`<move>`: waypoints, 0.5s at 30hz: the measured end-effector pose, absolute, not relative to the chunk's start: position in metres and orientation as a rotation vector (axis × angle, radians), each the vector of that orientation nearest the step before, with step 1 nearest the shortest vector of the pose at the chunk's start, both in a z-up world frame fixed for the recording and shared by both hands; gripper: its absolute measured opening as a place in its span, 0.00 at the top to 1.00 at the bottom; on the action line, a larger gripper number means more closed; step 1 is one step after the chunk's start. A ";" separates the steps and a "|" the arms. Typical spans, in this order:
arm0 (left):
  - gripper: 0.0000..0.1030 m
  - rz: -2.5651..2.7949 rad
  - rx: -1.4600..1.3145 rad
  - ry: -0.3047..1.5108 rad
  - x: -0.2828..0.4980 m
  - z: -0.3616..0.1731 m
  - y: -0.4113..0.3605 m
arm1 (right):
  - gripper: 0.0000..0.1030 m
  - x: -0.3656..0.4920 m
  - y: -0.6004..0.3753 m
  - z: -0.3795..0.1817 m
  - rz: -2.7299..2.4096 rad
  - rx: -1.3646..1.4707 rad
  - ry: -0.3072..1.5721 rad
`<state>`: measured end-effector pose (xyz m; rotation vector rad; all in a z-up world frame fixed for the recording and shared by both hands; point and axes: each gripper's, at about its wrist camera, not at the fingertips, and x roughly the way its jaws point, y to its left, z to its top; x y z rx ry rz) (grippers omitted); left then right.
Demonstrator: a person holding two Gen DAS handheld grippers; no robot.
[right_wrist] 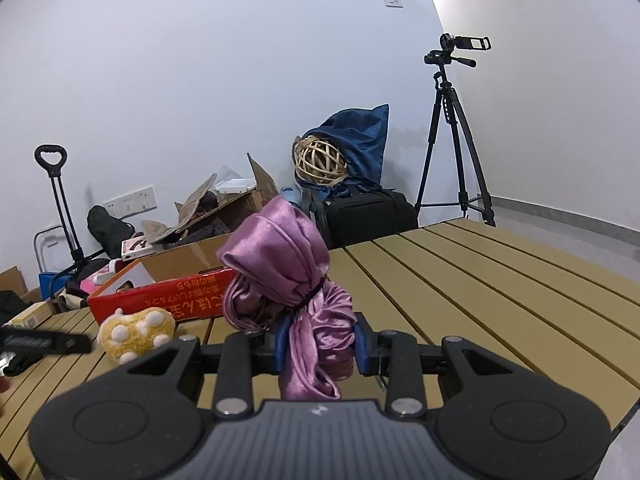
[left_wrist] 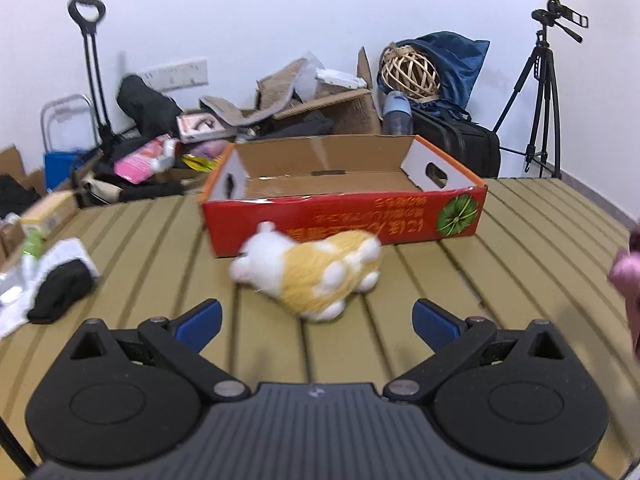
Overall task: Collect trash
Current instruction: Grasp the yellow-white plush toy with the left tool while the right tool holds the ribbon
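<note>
Left gripper (left_wrist: 316, 320): jaws spread wide, nothing between the blue pads; black housing fills the bottom of its own view.
Black cloth (left_wrist: 60, 290): far left on the table, limp and matte, lying on crumpled white paper or plastic.
Plush toy (left_wrist: 310, 274): yellow with white patches, fuzzy, rounded, blurred; lies on the slats just beyond the open jaws and just in front of the box.
Red box (left_wrist: 344, 220): open-topped corrugated card, glossy red print outside, plain brown inside, white end panels with handle slots; looks empty (likely the collection bin).
Slatted table (left_wrist: 520, 280): tan, hard, ridged lengthwise.
Right gripper (right_wrist: 320, 348): jaws narrow, clamped on the lower folds of the pink bundle.
Pink satin bundle (right_wrist: 288, 264): shiny, slippery-looking cloth tied round the middle with a dark cord, standing up above the pads; held right of the box, off the table by the look of it.
Step in hand: probably carrying the bundle to the box while the left lines up on the toy.
Doing it well: keep the squeeze firm, since satin may slide; clear the box wall before letting go; centre the left pads across the toy's body, as soft pile compresses.
</note>
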<state>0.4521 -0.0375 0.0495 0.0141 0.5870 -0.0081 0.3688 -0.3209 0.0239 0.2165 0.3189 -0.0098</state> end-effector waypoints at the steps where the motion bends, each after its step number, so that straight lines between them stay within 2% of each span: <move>1: 0.00 -0.005 -0.002 0.593 0.461 0.048 -0.042 | 0.70 0.370 -0.321 0.023 -0.010 0.220 0.320; 8: 0.00 0.179 -0.061 0.643 0.519 0.033 -0.064 | 0.70 0.376 -0.318 0.019 -0.009 0.210 0.335; 15: 0.00 0.273 -0.127 0.627 0.542 0.036 -0.082 | 0.70 0.380 -0.321 0.018 -0.026 0.205 0.339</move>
